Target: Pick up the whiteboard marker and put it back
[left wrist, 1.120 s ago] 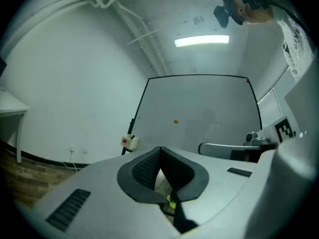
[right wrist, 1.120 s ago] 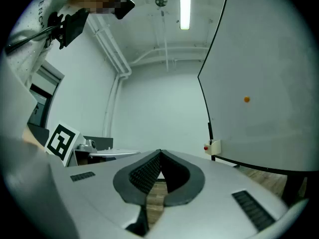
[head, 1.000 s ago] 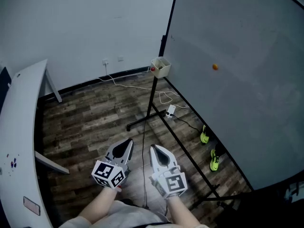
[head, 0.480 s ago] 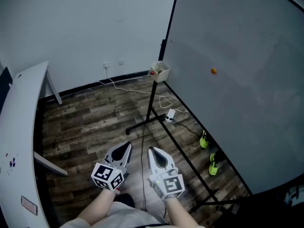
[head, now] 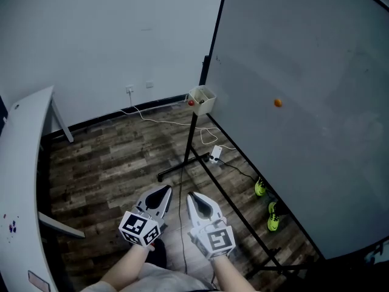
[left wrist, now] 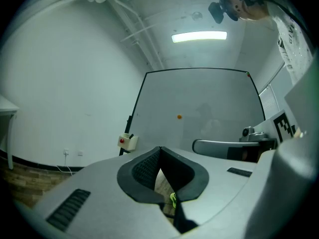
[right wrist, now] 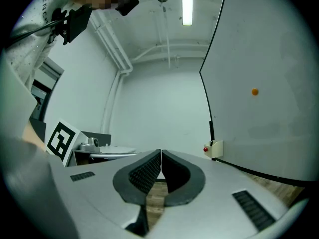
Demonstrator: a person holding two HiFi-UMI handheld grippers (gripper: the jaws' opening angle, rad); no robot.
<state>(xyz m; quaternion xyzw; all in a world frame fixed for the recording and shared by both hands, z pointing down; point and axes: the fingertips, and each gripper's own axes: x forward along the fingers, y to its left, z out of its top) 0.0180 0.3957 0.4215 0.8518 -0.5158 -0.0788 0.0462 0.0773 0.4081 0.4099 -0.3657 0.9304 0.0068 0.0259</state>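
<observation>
The left gripper [head: 163, 192] and right gripper [head: 194, 198] sit side by side low in the centre of the head view. Each has its jaws pressed together on nothing.

The marker [left wrist: 131, 135] seems to be the dark stub poking from the small box [head: 202, 100]. The box hangs at the left edge of the board [head: 304, 72], in the upper centre of the frame and well apart from both grippers. The stub is too small to be sure of.

The risks, as I judge them:
- Reaching in with the jaws closed would knock the stub or tip the box.
- The red thing [head: 191, 102] on the box's front could be mistaken for the target.
- The cable [head: 170, 121] and stand leg [head: 179, 163] lie on the floor in the walking path to the box.
</observation>
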